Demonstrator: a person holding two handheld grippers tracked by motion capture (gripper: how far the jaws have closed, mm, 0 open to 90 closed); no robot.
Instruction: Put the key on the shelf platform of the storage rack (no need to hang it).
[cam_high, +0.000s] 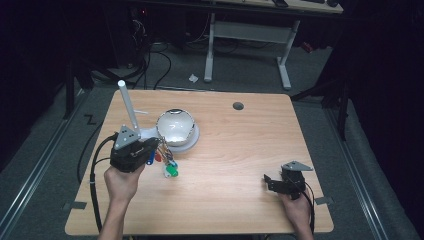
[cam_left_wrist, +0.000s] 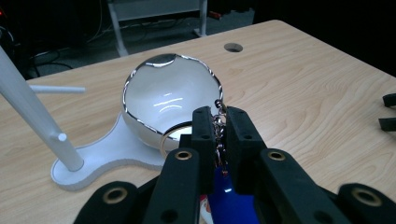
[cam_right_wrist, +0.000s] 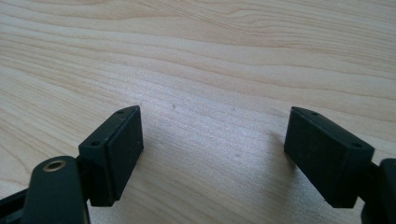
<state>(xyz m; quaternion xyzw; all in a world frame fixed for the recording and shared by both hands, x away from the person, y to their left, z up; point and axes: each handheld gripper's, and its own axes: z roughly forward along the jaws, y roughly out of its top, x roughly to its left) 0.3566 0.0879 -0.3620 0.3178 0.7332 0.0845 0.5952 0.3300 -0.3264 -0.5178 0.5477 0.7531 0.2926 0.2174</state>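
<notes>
At the far left of the surface (cam_high: 240, 165) stands a white stand (cam_high: 142, 134) with a tall slanted post (cam_high: 128, 106) and a small side peg; the pegs are probably there for hanging things. Next to the post, on the same base, sits a shiny silver bowl (cam_high: 174, 126), tilted so that its opening faces the person.

The left gripper (cam_high: 154, 146) hovers just in front of this bowl. Its jaws are closed tight on the chain of a bunch of keys (cam_high: 167, 161), so the blue and green tags hang freely below, near the bowl rim. It seems the keys are being brought to the stand or the bowl.

Well apart, at the right edge, the right gripper (cam_high: 270, 181) rests low on the wood with its jaws wide apart and nothing between them, probably waiting.

No writing can be read anywhere.
</notes>
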